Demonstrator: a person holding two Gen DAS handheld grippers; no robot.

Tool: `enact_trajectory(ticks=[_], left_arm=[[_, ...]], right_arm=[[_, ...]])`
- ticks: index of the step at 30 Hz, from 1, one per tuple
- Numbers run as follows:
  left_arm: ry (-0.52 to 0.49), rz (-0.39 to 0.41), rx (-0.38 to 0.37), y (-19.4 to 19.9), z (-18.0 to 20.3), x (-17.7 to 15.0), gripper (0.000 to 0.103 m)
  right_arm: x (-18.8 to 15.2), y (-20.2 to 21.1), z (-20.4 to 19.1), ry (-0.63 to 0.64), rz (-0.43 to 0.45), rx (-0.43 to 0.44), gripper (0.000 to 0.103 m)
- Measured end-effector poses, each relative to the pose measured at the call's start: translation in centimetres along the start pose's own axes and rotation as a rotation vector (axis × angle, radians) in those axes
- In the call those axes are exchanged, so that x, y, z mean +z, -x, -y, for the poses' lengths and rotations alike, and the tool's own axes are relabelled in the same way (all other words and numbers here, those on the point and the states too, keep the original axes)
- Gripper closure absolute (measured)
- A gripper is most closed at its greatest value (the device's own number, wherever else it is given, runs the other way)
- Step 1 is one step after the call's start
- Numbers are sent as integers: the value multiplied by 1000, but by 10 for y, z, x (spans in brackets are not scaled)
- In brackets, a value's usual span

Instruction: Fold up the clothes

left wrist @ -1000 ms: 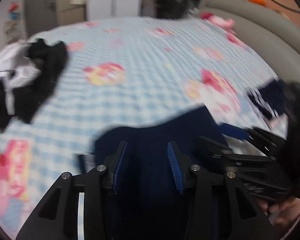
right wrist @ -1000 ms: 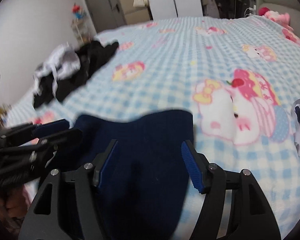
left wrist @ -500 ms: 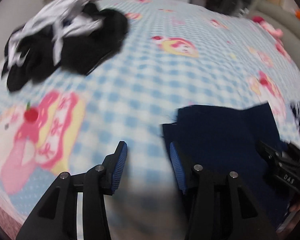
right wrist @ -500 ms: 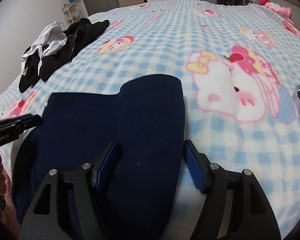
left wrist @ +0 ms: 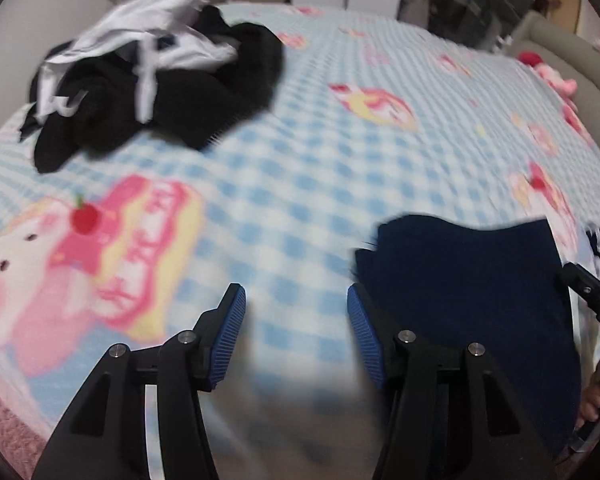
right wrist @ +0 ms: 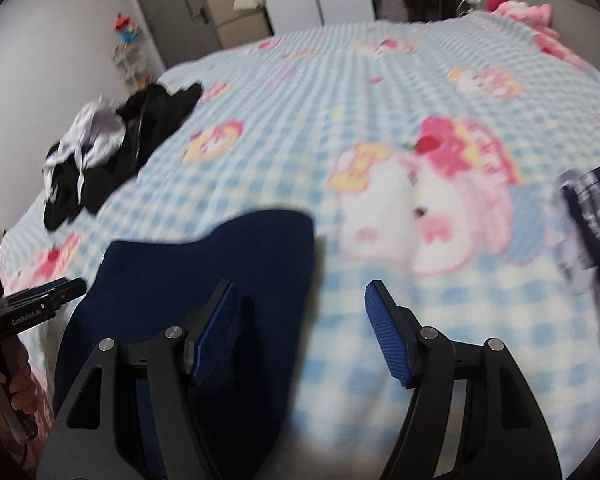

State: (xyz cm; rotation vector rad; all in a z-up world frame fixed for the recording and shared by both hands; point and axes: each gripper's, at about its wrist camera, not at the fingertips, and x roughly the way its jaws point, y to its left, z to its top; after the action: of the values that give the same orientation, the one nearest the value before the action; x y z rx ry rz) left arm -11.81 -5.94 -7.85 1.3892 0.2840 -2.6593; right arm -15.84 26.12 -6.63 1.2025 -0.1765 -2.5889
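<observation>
A: The checked bed cover [left wrist: 300, 168] fills both views. What changed?

B: The navy garment [right wrist: 204, 280] lies flat now, released. The left gripper [left wrist: 296, 320] has swung off it; the cloth sits just to its right, and its jaws have just been opening, wide with nothing between them.

A: And the right gripper [right wrist: 300, 320]?

B: Wide, empty, straddling the garment's right edge. Probably regripping. The dark clothes pile [left wrist: 156, 92] waits far ahead.

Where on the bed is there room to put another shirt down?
The widest bare stretch of blanket runs from the navy garment up the middle toward the far edge. Another lies between that garment and the black-and-white pile. It's crowded at the near edge, where both open grippers and the striped garment sit.
</observation>
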Motion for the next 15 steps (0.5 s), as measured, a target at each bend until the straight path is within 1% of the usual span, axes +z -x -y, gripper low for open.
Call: enact_trajectory(ticks=[3, 5, 6, 7, 10, 14, 15], left_arm=[[87, -31, -196, -4, -14, -1, 48], [115, -31, -283, -6, -13, -3, 48], [110, -24, -304, -5, -9, -5, 48], [105, -19, -321, -5, -5, -6, 48], [84, -26, -329, -15, 6, 0, 48], [41, -112, -270, -35, 19, -4, 48], [30, -125, -257, -38, 22, -5, 49]], right_arm=[[6, -4, 9, -45, -10, 46, 35], [5, -12, 9, -61, -46, 90, 34], [4, -16, 7, -63, -65, 104, 34], [2, -20, 5, -64, -81, 115, 32], [-3, -25, 4, -62, -89, 107, 29], [-6, -31, 4, -72, -103, 129, 20], [-7, -33, 2, -55, -105, 119, 20]])
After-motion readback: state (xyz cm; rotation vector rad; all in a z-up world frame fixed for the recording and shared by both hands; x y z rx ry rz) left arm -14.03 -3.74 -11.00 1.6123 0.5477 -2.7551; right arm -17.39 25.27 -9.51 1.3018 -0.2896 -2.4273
